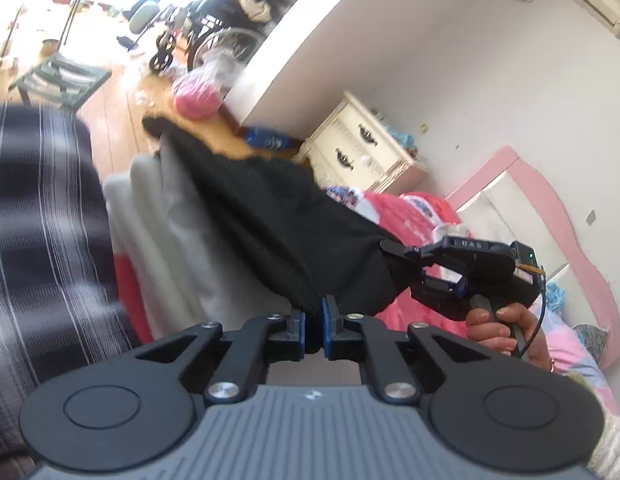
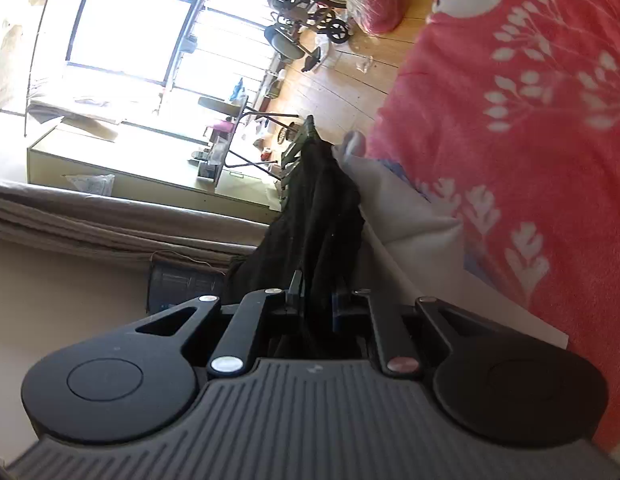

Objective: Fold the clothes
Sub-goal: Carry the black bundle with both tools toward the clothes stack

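Gripping the black garment [image 1: 277, 216] in both shut claws, left claw [image 1: 313, 320] and right claw [image 2: 316, 300], folding looks barely begun over the bed [image 2: 510, 120].

The black garment [image 1: 277, 220] stretches taut between both hand-held grippers, so the way straight ahead is filled with cloth, and beneath it a grey-white blanket [image 1: 169, 216] covers the bed. On the left a dark striped fabric [image 1: 41, 220] crowds in close, while on the right the other hand-held gripper [image 1: 386, 246] and the hand [image 1: 506, 332] gripping it block the way. Beyond the garment's far end, bare wooden floor [image 1: 117, 120] lies open, until the wheelchair [image 1: 221, 32] and a pink bag [image 1: 197, 96] stand in the way.
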`<state>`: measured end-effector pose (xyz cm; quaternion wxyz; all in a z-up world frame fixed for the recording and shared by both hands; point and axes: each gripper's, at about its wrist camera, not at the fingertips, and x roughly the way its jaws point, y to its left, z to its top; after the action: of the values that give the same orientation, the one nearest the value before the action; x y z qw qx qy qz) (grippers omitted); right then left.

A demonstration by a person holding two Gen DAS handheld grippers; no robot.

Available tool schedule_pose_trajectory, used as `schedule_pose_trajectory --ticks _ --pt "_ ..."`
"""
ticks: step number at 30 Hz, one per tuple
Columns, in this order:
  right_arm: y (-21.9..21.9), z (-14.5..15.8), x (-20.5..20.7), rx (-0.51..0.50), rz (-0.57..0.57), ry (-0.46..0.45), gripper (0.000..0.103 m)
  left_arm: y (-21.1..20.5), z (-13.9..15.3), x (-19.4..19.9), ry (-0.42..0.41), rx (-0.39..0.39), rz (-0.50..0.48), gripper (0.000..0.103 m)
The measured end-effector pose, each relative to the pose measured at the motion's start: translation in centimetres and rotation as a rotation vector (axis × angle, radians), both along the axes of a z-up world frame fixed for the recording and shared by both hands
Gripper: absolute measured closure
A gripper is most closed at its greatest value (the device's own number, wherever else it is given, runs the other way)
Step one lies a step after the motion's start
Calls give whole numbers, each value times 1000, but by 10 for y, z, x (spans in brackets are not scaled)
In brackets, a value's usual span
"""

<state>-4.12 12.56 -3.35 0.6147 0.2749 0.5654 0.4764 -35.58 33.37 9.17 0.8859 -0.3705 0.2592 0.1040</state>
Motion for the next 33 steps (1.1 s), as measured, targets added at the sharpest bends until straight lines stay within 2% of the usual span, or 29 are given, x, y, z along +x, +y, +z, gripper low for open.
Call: schedule_pose_trajectory --ticks 4,7,10,13,15,18,20,22,24,27,30,32,33 --pt "-2 23 1 32 21 -26 94 5 24 -13 -62 -36 13 95" --pt "-13 36 -5 60 40 -48 94 -12 27 -31 -79 -31 -31 95" --pt "-23 32 -16 42 70 -82 94 -29 12 -36 -37 -14 -100 95" --pt "-31 3 -22 -40 80 -51 94 -41 -16 -32 37 -38 -147 95" --pt "-36 -8 -24 -73 75 -34 94 -47 -22 -33 36 -38 -169 95" --pt "-46 1 -29 -55 86 -66 94 -58 -22 -36 11 4 -224 95" --pt "-53 10 -34 -45 106 -111 94 -65 -29 -34 40 50 -258 95" --pt "-56 5 -38 -92 122 -129 94 -67 -43 -32 85 62 -260 95" --pt "-54 -16 -41 -156 132 -131 94 -69 -58 -30 129 73 -261 95" --pt "-53 -35 -46 -184 135 -133 93 -69 -74 -28 178 58 -260 94" --pt "-57 -39 -48 -214 137 -158 87 -66 -88 -25 239 21 -260 85" --pt "-60 -35 -48 -275 133 -220 72 -66 -95 -28 266 12 -256 77" --pt "-61 -33 -46 -307 130 -257 70 -66 -96 -30 276 6 -262 76"
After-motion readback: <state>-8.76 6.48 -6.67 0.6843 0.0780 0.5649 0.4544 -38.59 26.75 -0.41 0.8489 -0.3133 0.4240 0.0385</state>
